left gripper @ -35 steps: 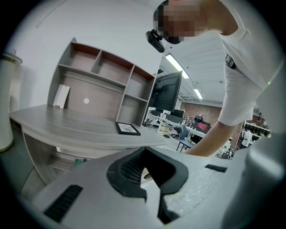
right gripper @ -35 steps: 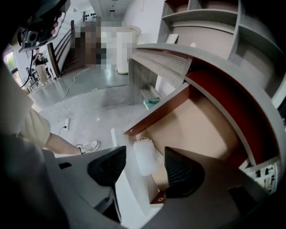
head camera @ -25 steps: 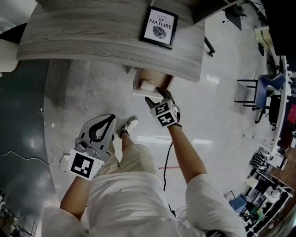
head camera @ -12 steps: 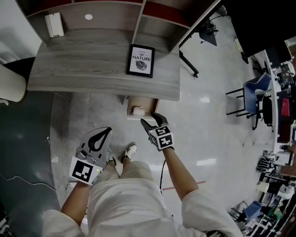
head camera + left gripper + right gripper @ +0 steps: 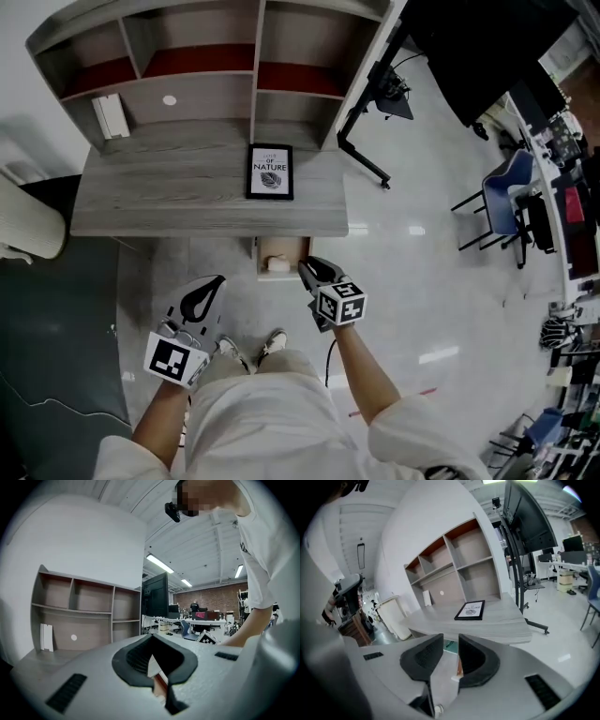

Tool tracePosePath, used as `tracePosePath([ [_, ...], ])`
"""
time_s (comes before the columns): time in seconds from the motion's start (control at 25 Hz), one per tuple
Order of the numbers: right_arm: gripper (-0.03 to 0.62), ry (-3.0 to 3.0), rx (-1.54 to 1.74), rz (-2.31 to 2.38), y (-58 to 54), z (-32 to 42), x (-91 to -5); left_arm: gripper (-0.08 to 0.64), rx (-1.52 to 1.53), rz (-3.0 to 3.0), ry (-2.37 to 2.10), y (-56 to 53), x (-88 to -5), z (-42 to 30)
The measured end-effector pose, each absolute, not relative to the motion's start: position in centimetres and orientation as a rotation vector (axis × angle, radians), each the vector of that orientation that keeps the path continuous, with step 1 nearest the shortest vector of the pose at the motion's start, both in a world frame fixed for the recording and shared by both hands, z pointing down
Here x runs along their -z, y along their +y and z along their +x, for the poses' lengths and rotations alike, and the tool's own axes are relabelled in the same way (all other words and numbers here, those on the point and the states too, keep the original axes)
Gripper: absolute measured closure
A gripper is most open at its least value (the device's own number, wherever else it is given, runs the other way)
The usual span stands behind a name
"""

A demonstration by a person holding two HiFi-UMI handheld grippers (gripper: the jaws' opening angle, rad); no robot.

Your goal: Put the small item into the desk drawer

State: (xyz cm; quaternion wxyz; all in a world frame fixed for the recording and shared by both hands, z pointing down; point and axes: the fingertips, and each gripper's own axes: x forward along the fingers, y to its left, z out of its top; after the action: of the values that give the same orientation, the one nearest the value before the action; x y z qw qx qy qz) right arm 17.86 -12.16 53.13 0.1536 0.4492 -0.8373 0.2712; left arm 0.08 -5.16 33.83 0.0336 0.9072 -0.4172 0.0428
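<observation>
The desk drawer stands pulled out under the grey wooden desk. A small white item lies inside it near the front. My right gripper hovers at the drawer's front right corner. Its jaws are closing, a narrow gap still shows between the pads, and nothing sits in that gap. The right gripper view looks past my right gripper onto the desk. My left gripper hangs low to the left of the drawer, shut and empty. In its own view my left gripper points at the shelves.
A framed print stands on the desk. Behind it rises a shelf unit holding a white box. A monitor stand and a blue chair are to the right. A person's shoes stand below the drawer.
The head view has pulled back and up, so the shelves now show. My right gripper has drawn back from inside the drawer to its front corner, and its jaws have narrowed. The left gripper hardly moved.
</observation>
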Motion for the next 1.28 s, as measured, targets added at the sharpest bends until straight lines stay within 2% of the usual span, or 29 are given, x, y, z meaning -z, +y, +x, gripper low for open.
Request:
tracePosePath([
  [0.28,0.591,-2.458,-0.877,1.395,-13.1,19.6,-49.8,0.554,-0.148,2.799,-1.351,-6.3,-32.5,-1.3],
  [0.6,0.594,-2.513,-0.857,1.526,-14.7,23.7,-43.2,0.554,-0.100,2.843,-1.395,-7.5,-29.6,-1.6],
  [0.92,0.595,-2.649,-0.567,1.647,-16.7,26.0,-33.1,0.554,-0.034,2.833,-1.475,-8.5,-27.6,-3.6],
  [1.28,0.595,-2.769,-0.236,1.651,-15.7,25.3,-22.7,0.554,0.063,2.786,-1.563,-9.5,-25.5,-6.4],
])
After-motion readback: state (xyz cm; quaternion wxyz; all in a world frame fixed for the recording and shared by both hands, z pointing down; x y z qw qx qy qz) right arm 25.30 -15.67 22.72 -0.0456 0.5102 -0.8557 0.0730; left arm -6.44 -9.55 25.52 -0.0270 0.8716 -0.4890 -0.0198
